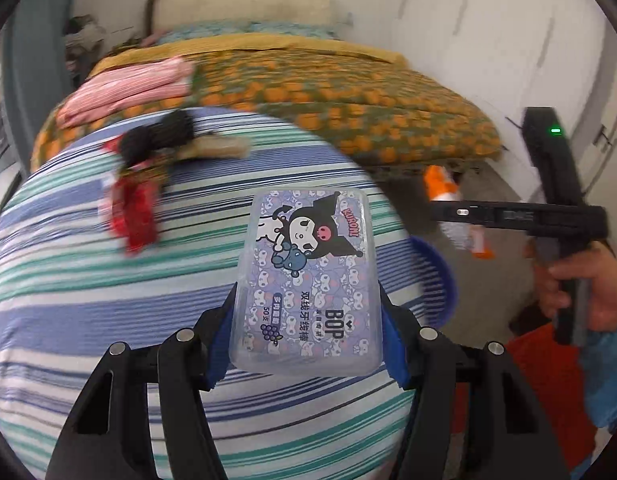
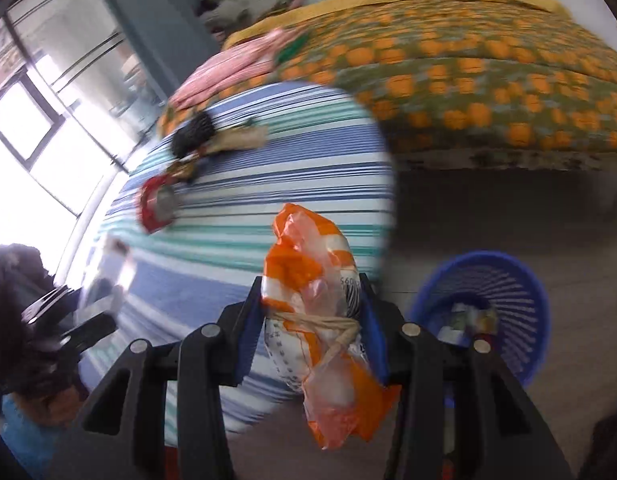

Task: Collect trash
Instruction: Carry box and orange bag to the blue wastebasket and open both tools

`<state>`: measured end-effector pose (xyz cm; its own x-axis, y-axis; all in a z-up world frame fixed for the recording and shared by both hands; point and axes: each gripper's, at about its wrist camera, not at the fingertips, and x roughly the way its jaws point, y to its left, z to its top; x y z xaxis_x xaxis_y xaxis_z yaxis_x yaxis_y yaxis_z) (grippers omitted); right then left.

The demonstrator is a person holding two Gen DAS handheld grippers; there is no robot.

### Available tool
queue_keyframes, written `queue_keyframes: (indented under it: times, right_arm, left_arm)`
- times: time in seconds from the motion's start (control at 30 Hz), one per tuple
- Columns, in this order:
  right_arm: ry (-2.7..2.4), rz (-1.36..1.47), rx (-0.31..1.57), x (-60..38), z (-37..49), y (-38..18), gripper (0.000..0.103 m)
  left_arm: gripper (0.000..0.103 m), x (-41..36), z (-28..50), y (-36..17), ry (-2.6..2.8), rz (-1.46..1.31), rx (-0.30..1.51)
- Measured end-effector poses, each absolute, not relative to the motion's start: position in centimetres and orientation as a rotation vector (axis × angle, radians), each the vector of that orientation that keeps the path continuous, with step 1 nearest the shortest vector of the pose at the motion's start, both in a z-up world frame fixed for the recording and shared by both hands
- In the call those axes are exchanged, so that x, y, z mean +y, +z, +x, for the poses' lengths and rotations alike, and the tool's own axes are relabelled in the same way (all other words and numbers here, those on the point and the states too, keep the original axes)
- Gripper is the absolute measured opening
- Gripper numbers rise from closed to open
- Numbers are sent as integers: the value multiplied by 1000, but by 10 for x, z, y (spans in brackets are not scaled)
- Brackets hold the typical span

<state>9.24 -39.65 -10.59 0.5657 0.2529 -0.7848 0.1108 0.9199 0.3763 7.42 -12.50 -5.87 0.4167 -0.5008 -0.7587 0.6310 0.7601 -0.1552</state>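
Left gripper: my left gripper [image 1: 306, 332] is clamped on a clear plastic floss-pick box [image 1: 308, 276], its blue pads pressing both long sides; the box is lifted off the striped round cushion [image 1: 88, 300].
Right gripper: my right gripper [image 2: 312, 320] is closed on a knotted orange-and-white plastic bag [image 2: 312, 280], held above the cushion's right edge with its tail dangling below the jaws.
Still on the cushion: a red wrapper [image 1: 132, 208] near the far left edge, and behind it a black fuzzy lump [image 1: 156, 136] touching a beige scrap [image 1: 216, 148].
Bin: a blue slatted basket [image 2: 504, 304] stands on the floor just right of the cushion, a few scraps already in its bottom.
Step in hand: I judge this the carry; both pieces are picked up, neither yet over the basket.
Next move: swing each gripper rightward until its load hangs inside the basket's rim, then open; the box is rigid and should drop clean, while the limp bag may cling to a pad.
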Motion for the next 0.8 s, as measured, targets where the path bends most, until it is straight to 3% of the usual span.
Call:
queue_keyframes:
  times: [0.17, 0.33, 0.67, 0.7, 0.73, 0.8]
  right_arm:
    - [-59, 418, 989, -470, 72, -131, 44]
    - [-151, 476, 1009, -526, 56, -171, 44]
    - [-169, 601, 1015, -584, 63, -221, 45]
    - [-162, 609, 1022, -589, 67, -226, 56]
    - [-171, 613, 1022, -591, 67, -227, 72]
    - [-181, 647, 1009, -598, 67, -231, 74]
  left_arm:
    - [60, -230, 53, -68, -857, 172, 926]
    - [60, -322, 45, -111, -890, 240, 988]
    - [62, -412, 76, -203, -818, 321, 1077]
    - [66, -418, 79, -210, -814, 323, 1080]
    - [78, -424, 81, -216, -805, 325, 1088]
    - [83, -429, 84, -221, -791, 325, 1092]
